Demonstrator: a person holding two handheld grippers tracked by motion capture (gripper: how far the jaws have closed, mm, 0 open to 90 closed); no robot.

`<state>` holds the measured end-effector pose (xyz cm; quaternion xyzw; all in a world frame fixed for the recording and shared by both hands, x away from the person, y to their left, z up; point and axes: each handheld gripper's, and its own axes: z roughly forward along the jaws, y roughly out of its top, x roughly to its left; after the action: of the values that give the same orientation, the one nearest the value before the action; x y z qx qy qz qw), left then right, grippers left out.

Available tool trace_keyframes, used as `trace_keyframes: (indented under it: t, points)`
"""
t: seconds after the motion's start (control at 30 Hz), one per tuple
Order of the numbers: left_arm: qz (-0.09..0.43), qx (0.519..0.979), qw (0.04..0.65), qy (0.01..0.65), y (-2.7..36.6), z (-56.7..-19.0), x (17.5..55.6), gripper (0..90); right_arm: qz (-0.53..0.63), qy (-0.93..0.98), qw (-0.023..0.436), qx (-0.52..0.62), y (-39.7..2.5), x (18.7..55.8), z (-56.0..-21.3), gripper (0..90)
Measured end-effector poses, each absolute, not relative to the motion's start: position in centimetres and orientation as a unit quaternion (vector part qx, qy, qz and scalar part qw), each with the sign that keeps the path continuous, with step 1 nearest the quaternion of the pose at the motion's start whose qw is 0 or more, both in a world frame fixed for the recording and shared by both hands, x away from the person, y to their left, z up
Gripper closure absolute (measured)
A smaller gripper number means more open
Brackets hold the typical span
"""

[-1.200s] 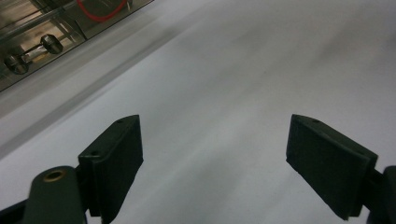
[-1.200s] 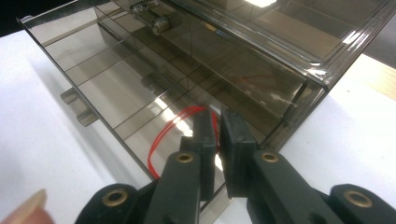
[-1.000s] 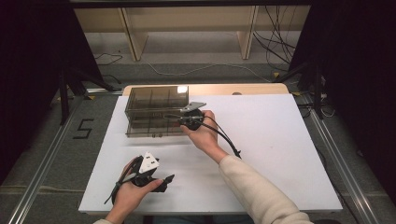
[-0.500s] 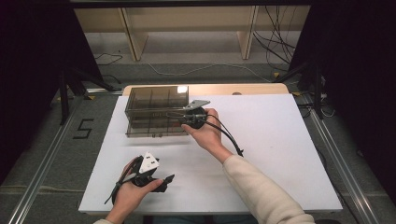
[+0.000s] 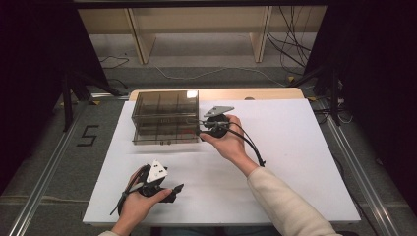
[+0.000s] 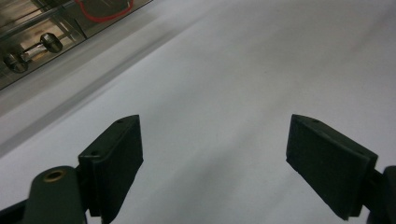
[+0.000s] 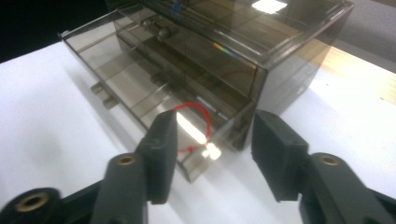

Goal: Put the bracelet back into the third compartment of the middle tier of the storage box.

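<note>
Smoky translucent plastic drawer box (image 5: 165, 117) unmoved; right gripper (image 5: 200, 129), jaws apart, has edged toward its 3 o'clock corner; left gripper (image 5: 173, 191) wide, unchanged.

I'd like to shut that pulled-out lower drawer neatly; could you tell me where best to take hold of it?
Probably the small bar handle on the lower drawer front of the smoky drawer box, coming from the front. It stands proud of the flat panel. The right tool, open, sits at the drawer's end corner, which offers only thin walls.
</note>
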<state>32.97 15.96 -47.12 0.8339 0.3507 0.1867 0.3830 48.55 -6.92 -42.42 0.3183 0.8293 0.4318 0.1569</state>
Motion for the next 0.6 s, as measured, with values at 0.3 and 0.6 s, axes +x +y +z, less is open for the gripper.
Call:
trace_keyframes:
  t: [0.3, 0.6]
  points:
    - [0.188, 0.833, 0.383, 0.352, 16.0, -47.2, 33.0, 18.4, 0.427, 0.831, 0.168, 0.314, -9.8, 47.4, -41.7, 38.3]
    - [0.189, 0.832, 0.384, 0.353, 16.0, -47.2, 32.9, 18.4, 0.424, 0.832, 0.173, 0.313, -12.2, 46.3, -41.4, 35.2]
